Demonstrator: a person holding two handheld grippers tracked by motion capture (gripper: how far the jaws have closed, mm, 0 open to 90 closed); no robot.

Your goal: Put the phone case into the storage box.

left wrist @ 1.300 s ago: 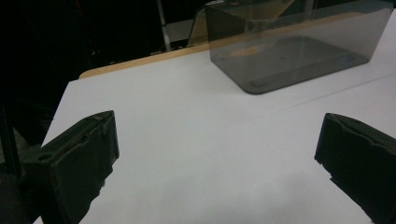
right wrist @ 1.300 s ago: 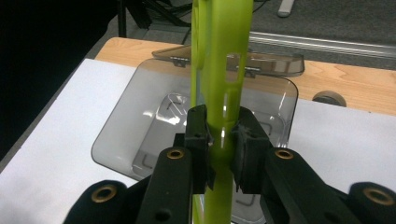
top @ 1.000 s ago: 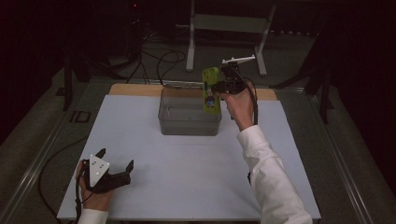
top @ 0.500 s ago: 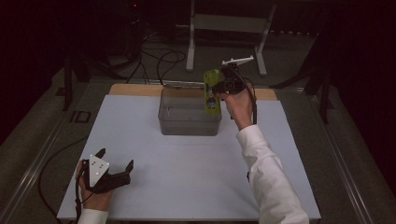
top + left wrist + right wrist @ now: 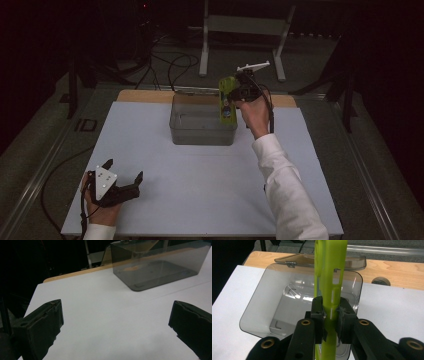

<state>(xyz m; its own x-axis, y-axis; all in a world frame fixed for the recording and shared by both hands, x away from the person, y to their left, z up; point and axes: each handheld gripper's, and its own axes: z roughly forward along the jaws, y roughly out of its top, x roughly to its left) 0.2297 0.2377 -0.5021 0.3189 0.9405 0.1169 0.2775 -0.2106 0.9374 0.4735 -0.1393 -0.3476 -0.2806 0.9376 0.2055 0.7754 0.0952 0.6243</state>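
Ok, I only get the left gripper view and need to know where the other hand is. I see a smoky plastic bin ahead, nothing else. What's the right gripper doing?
Observer: The right gripper is shut on a flat lime-green plastic piece, held upright above the bin.
Operator: Anything in the bin?
Observer: The right gripper view looks down into it: its floor looks bare.
Operator: Does it have a lid?
Observer: Yes, a smoky lid lies behind the bin on the wooden strip.
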